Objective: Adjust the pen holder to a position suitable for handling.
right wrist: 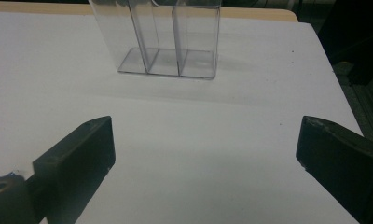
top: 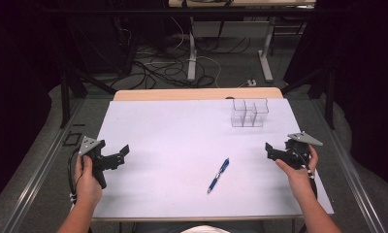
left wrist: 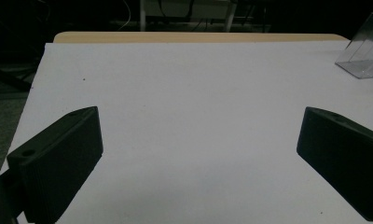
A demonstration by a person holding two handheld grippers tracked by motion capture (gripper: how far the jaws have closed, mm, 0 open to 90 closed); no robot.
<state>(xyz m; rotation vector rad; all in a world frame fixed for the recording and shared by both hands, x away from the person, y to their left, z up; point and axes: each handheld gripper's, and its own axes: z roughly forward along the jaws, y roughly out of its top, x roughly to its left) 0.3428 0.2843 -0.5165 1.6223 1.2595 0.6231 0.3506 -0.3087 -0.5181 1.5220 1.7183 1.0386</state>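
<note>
White table [top: 172,145] – pen [top: 218,175] in high view, not claw views.

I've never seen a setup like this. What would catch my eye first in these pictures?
Probably the blue pen, lying alone and slanted near the front of the white table. Next, the clear plastic organizer with empty compartments, standing toward the far right. Then the two black tools that a person holds: the left gripper and the right gripper, one at each side of the table, both with jaws wide open and nothing between them.
</note>
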